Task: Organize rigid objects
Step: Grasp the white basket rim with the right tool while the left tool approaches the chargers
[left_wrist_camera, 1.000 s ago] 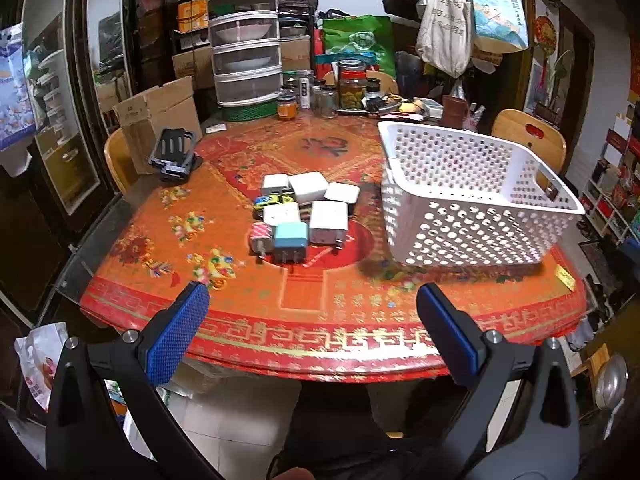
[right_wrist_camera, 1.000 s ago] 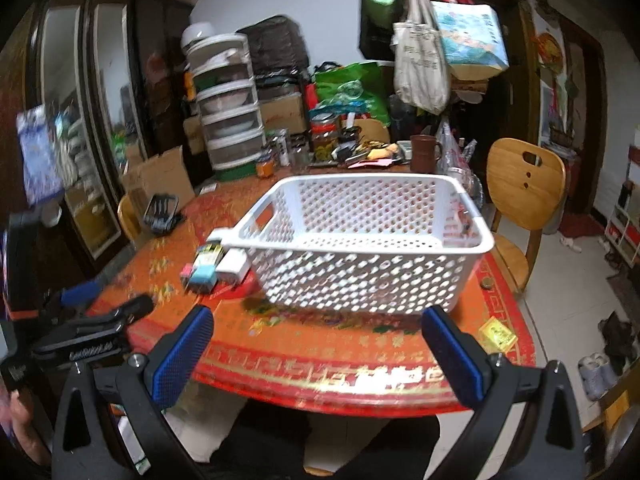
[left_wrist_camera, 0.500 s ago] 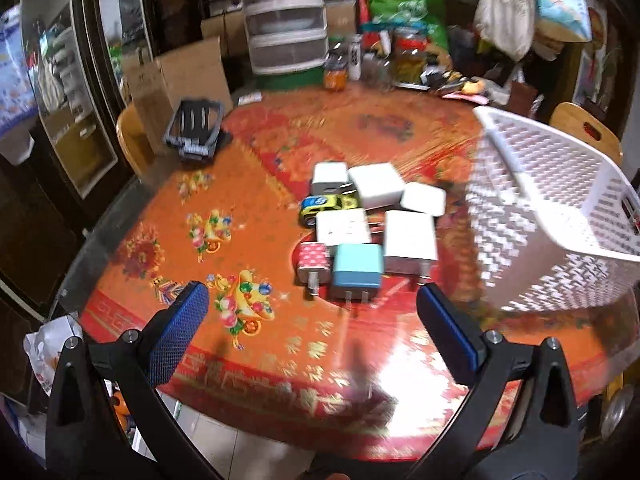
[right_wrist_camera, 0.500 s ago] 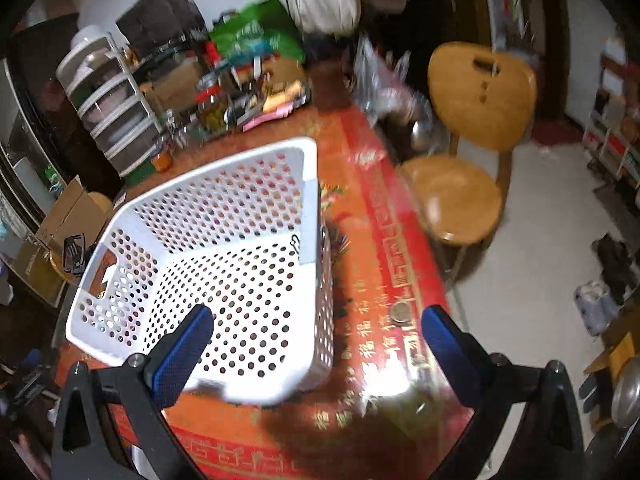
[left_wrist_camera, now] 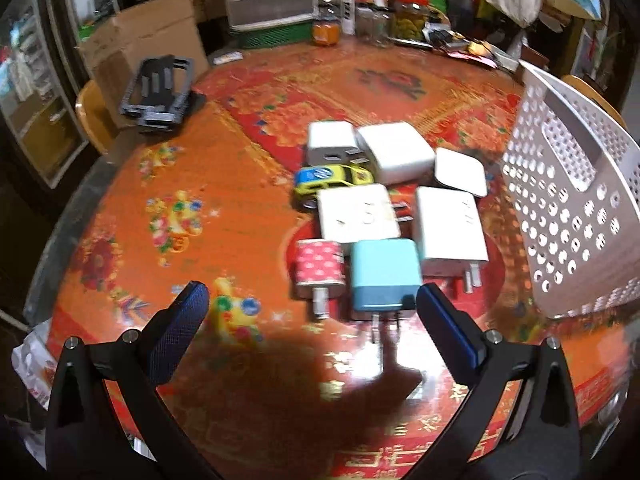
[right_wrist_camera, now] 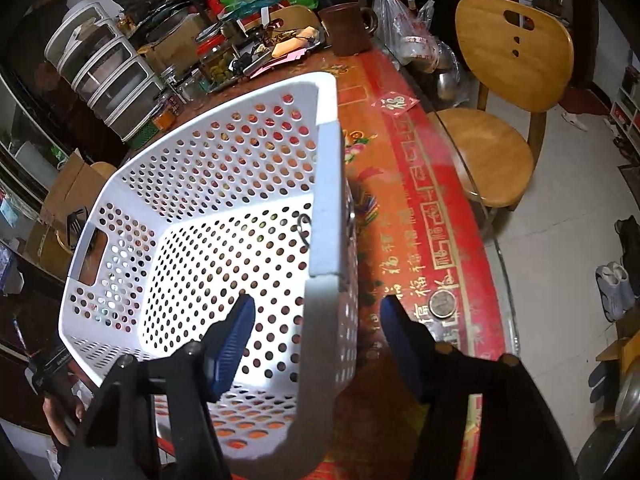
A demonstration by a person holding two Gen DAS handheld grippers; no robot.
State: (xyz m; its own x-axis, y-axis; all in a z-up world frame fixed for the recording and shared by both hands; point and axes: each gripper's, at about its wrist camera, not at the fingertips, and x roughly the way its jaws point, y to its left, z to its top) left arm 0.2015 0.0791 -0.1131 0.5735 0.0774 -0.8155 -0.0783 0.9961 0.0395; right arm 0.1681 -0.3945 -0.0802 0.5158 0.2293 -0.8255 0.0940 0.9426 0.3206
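Several plug chargers lie clustered on the red table [left_wrist_camera: 200,184]: a teal one [left_wrist_camera: 384,276], a pink dotted one [left_wrist_camera: 320,268], several white ones [left_wrist_camera: 450,232], plus a yellow toy car [left_wrist_camera: 332,178]. My left gripper [left_wrist_camera: 312,308] is open and empty, just in front of the teal and pink chargers. The white perforated basket [left_wrist_camera: 568,200] stands right of them and is empty [right_wrist_camera: 200,208]. My right gripper [right_wrist_camera: 316,320] is open; its fingers straddle the basket's right wall, one finger inside, one outside.
A black holder [left_wrist_camera: 160,92] lies at the table's far left. Jars, a drawer unit [left_wrist_camera: 268,0] and clutter line the back edge. A coin [right_wrist_camera: 442,306] lies right of the basket. A wooden chair [right_wrist_camera: 500,92] stands beyond the table's right edge.
My left gripper has moved forward and down toward the chargers. My right gripper has moved over the basket's right wall and its fingers have come closer together.
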